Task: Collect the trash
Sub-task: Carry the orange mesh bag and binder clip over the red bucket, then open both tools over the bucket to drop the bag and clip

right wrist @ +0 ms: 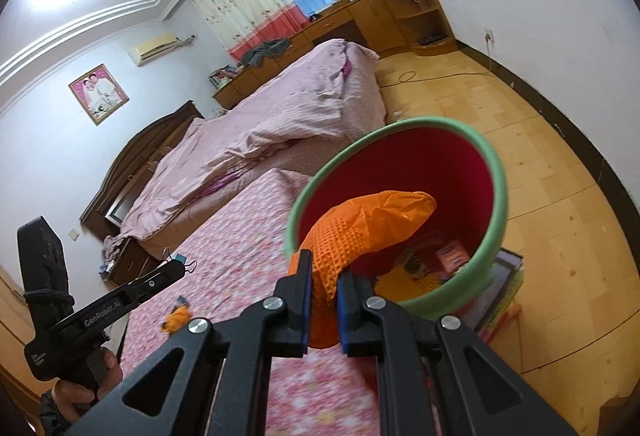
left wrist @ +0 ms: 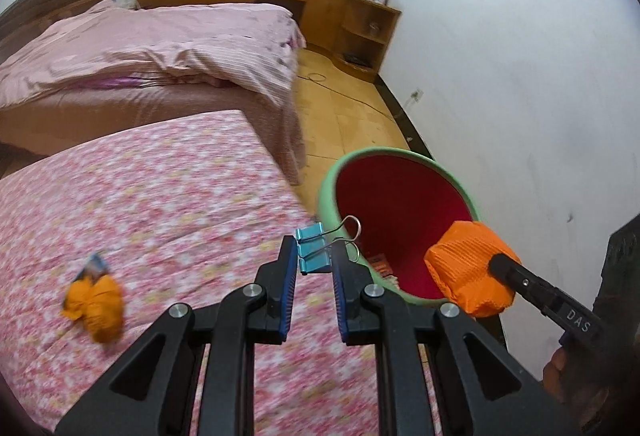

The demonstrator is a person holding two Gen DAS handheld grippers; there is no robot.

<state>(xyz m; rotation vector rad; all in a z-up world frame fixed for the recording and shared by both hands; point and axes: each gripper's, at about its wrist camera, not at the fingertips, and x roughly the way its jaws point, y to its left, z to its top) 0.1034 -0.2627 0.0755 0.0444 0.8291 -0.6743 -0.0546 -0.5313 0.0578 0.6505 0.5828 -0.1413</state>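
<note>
We hold the orange glove (right wrist: 360, 232) clamped in our right gripper (right wrist: 323, 302), its free end over the bin (right wrist: 498, 172); our left gripper (left wrist: 315, 268), gripping the binder clip (left wrist: 314, 250), sits beside the rim.

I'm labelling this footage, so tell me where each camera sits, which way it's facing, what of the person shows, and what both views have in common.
Left wrist: on the left gripper, looking down along its fingers over the floral mattress toward the bin; they pinch a blue binder clip. The right gripper and a hand show at right.
Right wrist: on the right gripper, facing the bin; its fingers clamp an orange glove. The left gripper and hand show at left.
Shared: bin, mattress, both held items, another orange glove on the mattress.
</note>
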